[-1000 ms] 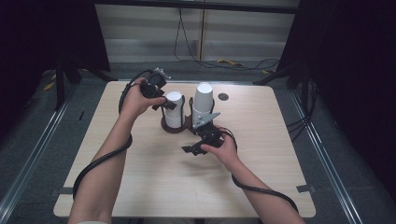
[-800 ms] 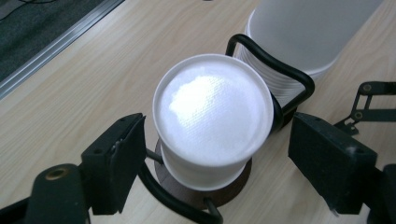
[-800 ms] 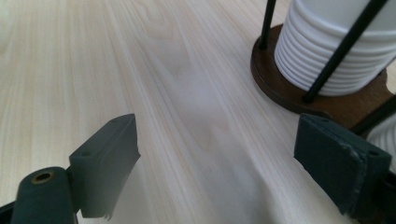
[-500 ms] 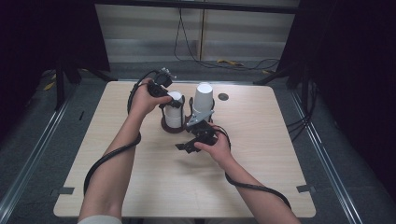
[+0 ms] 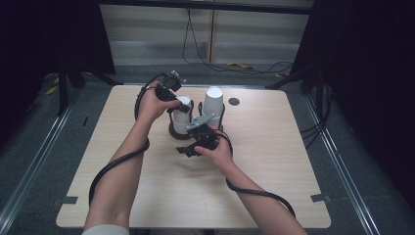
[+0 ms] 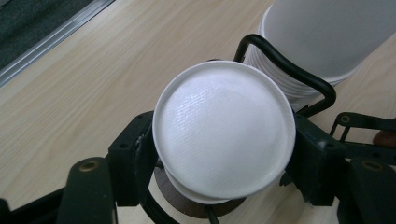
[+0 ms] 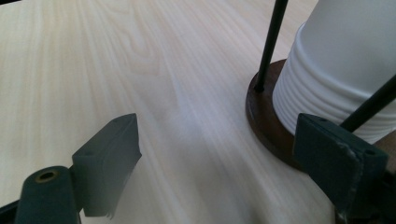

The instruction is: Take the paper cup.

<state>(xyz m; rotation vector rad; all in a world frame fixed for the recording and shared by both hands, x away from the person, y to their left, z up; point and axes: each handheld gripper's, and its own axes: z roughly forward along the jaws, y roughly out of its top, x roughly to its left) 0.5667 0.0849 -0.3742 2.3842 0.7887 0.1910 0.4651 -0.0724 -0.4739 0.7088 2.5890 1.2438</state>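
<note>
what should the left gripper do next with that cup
Probably lift straight up. The left gripper has its jaws on both sides of the top cup of the short stack, and the holder's black wire loop stands close behind, so a sideways pull could snag.

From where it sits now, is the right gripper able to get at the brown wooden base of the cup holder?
Probably yes: the right gripper is open beside the brown wooden base, with bare table between. The black wire upright stands close.

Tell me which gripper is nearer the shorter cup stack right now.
Left. The left gripper has its jaws on either side of the shorter cup stack, seemingly gripping it. The right gripper sits open on the table beside the wooden base.
</note>
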